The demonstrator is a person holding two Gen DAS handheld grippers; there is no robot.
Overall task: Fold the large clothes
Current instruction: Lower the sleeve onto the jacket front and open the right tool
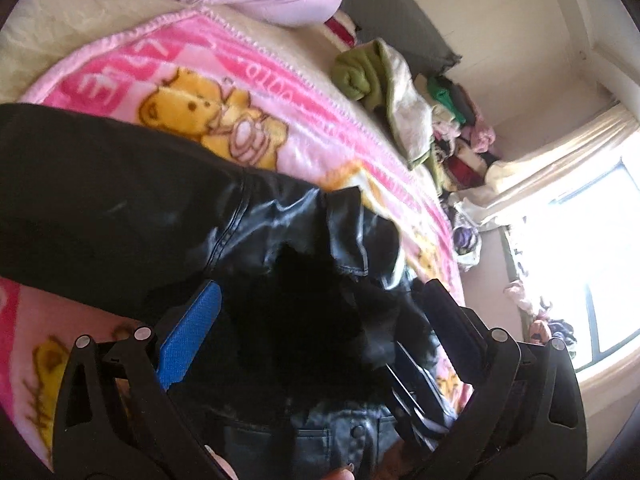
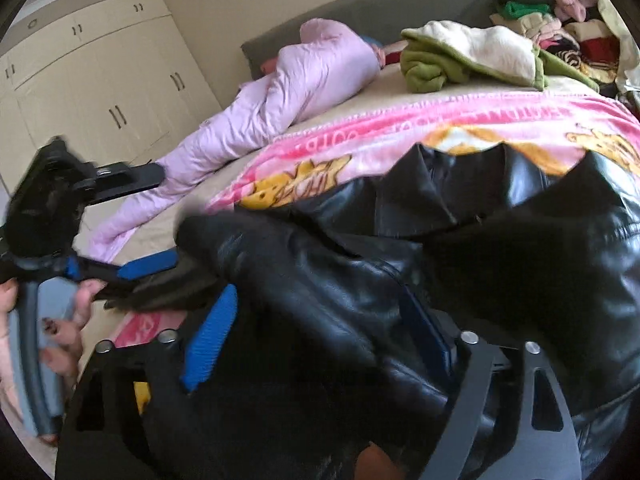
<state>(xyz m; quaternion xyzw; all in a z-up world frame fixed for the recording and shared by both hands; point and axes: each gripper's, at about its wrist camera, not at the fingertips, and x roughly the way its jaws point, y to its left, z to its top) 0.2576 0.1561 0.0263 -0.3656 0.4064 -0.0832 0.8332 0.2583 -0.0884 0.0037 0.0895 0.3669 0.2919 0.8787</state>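
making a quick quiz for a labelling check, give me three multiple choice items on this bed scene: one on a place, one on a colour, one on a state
1. Where does the black leather jacket lie?
A. on the pink bear-print blanket
B. on the floor
C. inside the wardrobe

2. What colour is the rolled garment near the headboard?
A. red
B. green
C. blue

3. How do the jaws of the right claw stand?
A. shut with nothing in them
B. wide apart, with jacket leather between the pads
C. clamped on a pillow

Answers:
1 A: the jacket spreads over the bear-print blanket on the bed.
2 B: it is olive green, beside a cream-lined piece.
3 B: the blue pads stand far apart with leather lying between them; whether they press on it is not clear.
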